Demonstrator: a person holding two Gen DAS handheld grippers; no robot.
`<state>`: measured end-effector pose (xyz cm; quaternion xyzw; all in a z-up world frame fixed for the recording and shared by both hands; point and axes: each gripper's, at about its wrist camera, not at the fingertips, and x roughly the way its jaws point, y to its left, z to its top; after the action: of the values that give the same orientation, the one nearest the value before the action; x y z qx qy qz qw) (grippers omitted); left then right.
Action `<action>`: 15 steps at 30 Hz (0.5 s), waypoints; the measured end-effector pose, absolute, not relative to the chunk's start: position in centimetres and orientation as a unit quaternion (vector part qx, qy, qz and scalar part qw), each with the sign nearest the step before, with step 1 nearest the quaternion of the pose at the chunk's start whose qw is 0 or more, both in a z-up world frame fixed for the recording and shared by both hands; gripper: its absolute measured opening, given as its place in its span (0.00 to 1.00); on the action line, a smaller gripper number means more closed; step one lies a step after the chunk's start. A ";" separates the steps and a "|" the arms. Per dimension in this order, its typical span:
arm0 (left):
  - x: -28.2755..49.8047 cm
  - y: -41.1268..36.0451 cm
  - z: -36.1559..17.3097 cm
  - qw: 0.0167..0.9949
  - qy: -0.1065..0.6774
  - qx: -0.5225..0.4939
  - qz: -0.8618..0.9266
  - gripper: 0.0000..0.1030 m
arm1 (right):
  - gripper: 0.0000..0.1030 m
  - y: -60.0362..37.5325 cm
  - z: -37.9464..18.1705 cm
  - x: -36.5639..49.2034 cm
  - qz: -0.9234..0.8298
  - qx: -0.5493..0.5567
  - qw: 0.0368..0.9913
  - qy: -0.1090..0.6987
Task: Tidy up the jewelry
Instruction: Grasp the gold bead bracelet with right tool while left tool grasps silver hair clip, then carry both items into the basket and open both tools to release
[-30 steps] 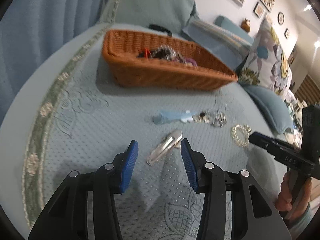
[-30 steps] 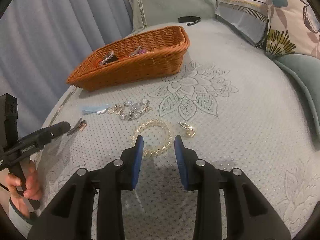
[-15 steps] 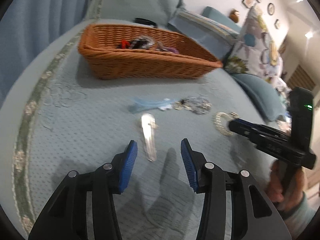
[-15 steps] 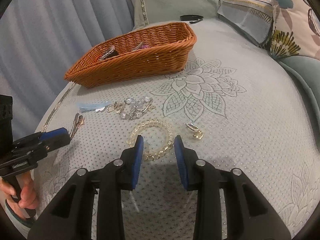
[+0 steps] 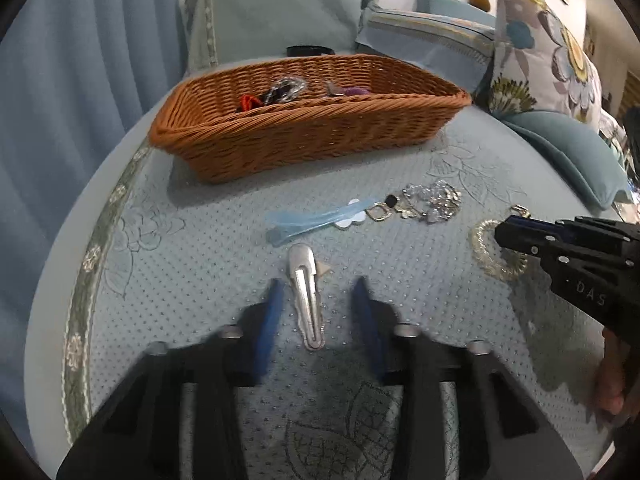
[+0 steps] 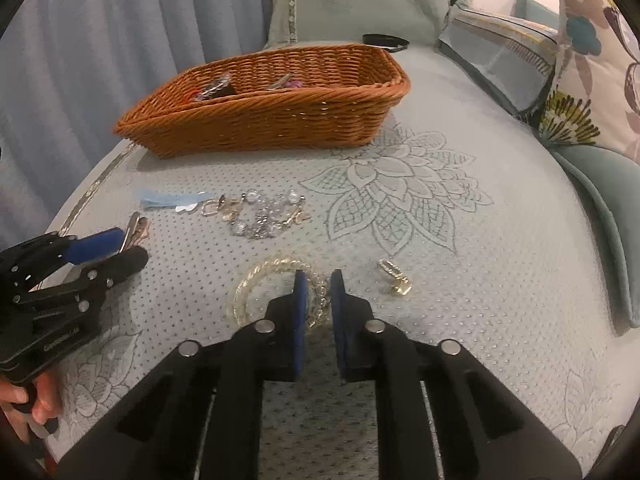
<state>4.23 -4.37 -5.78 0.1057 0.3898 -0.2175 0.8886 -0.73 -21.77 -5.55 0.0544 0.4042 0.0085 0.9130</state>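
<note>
A silver hair clip [image 5: 306, 292] lies on the bed between the open fingers of my left gripper [image 5: 318, 286]; the fingers straddle it without touching. My right gripper [image 6: 318, 280] is open narrowly, its fingertips astride the near rim of a clear beaded bracelet [image 6: 256, 280]; I cannot tell if they touch it. A light blue clip [image 5: 316, 220], a crystal chain [image 5: 432, 202] and a small gold earring [image 6: 394, 278] lie on the bedspread. The wicker basket [image 5: 304, 136] behind them holds several pieces.
The bed's left edge runs along a blue curtain [image 5: 60, 100]. Pillows and a floral cushion [image 5: 560, 48] stand at the back right. A black hair band [image 6: 386, 40] lies behind the basket.
My left gripper has moved forward and turned so the silver clip now lies between its fingers. My right gripper has lowered onto the bracelet and its jaws have narrowed.
</note>
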 end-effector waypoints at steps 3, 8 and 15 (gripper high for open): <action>4.3 -3.9 -5.6 0.888 0.390 0.088 -0.227 0.12 | 0.08 -21.6 -5.4 -1.1 0.017 0.052 0.916 0.397; 3.9 -2.9 -4.9 0.892 0.378 0.062 -0.241 0.11 | 0.08 -21.3 -4.7 -1.8 0.029 0.054 0.923 0.379; 2.7 -2.1 -3.2 0.901 0.344 0.031 -0.264 0.11 | 0.08 -21.6 -3.3 -2.8 0.042 0.072 0.933 0.349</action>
<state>2.73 -2.09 -3.22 0.0311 0.3436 -0.2643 0.9006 -2.83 -21.62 -3.27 0.0724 0.3491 0.0421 0.9334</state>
